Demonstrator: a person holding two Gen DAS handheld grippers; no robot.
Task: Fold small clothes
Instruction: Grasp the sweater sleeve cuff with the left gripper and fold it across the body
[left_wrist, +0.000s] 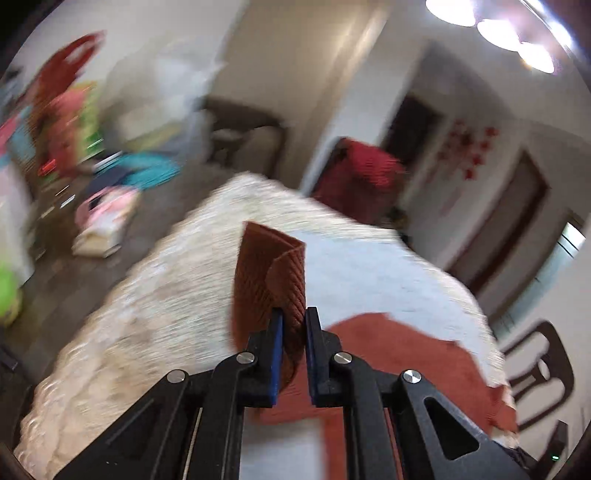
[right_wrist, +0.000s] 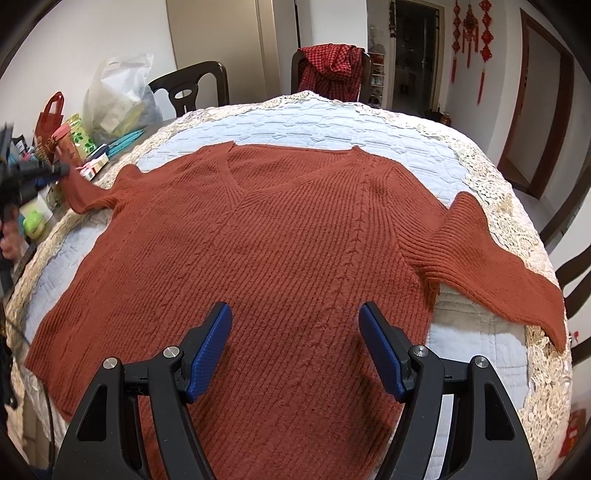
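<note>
presently the counter (right_wrist: 332, 122), under a quilted pale cover with lace edging, carries the rust-red knitted sweater (right_wrist: 258, 240) spread flat, front up, v-neck toward the far chairs. taking the sweater as landmark: its left sleeve (left_wrist: 273, 273) is raised off the counter, its cuff pinched in the left gripper (left_wrist: 294, 328), whose jaws stand narrow with the ribbed knit pressed between the blue pads; the right sleeve (right_wrist: 491, 254) lies out toward the counter's right edge, untouched. step judged in hand: the first fold, bringing the left sleeve across the body. next move calls for carrying the cuff inward over the chest and laying it flat before release. the left gripper points slightly downward, clear above the cloth; its view is blurred. the right gripper (right_wrist: 295, 347) hovers over the sweater's lower hem area, angled steeply down, jaws wide, holding nothing.
</note>
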